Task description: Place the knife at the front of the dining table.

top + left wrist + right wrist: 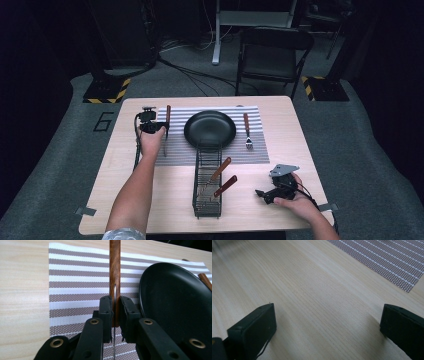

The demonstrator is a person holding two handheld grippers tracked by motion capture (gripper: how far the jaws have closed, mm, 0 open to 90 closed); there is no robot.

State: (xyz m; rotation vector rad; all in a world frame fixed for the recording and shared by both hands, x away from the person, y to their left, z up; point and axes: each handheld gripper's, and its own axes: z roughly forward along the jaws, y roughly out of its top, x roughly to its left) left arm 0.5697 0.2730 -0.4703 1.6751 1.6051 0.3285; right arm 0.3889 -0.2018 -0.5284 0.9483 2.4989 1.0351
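A knife with a wooden handle lies along the left part of the striped placemat, just left of the black plate. My left gripper is shut on the knife where handle meets blade, and the thin blade runs back between the jaws. From above, the left gripper sits at the mat's left edge beside the knife. My right gripper rests near the table's front right corner. It stands open over bare wood with nothing between its jaws.
A black wire basket stands in front of the plate and holds two wooden-handled utensils. A fork lies on the mat to the right of the plate. A dark chair stands beyond the table.
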